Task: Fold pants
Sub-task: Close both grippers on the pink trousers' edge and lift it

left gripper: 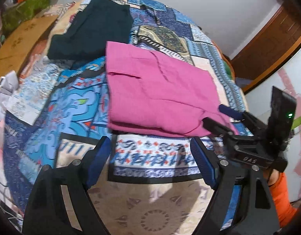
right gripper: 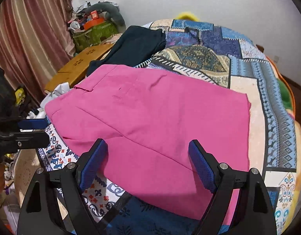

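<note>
Pink pants [left gripper: 160, 90] [right gripper: 150, 113] lie folded flat on a patchwork bedspread [left gripper: 170, 31] [right gripper: 209, 58]. My left gripper [left gripper: 150, 140] is open just short of their near fold, nothing between its blue pads. In the left wrist view my right gripper [left gripper: 213, 114] reaches in from the right over the pants' near right corner, jaws apart. The right wrist view shows the right gripper [right gripper: 147, 144] open above the near part of the pink cloth without pinching it, and the left gripper [right gripper: 47, 130] open at the pants' left edge.
A folded dark garment [left gripper: 91, 29] [right gripper: 134, 45] lies behind the pink pants. A wooden board [left gripper: 23, 39] [right gripper: 81, 64], a cluttered green bag [right gripper: 91, 33] and a curtain [right gripper: 23, 29] stand to the left. An orange sleeve [left gripper: 281, 195] shows behind the right gripper.
</note>
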Demonstrator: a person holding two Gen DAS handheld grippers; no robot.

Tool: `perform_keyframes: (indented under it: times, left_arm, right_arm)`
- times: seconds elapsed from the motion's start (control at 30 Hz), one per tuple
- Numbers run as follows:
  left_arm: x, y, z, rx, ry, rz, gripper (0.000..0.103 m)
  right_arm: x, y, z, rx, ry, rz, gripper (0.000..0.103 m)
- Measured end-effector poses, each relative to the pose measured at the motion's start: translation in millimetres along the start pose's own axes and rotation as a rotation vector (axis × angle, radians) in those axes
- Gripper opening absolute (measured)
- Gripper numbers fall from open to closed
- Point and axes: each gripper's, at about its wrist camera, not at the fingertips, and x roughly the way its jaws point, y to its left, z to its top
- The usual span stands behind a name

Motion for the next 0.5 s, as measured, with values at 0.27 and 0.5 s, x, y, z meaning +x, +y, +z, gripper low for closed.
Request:
perform_keyframes:
  times: [0.27,0.5]
  left_arm:
    - [16.3,15.2,23.2,-0.132,0.0,-0.147,0.081]
    - [25.8,16.4,38.8,-0.145,-0.016,-0.073,0.03]
  right_arm:
    - [2.3,-2.0,-2.5,0.022,0.022,0.034,0.083]
    - [2.0,-2.1,-3.8,0.035,0.021,0.043,0.083]
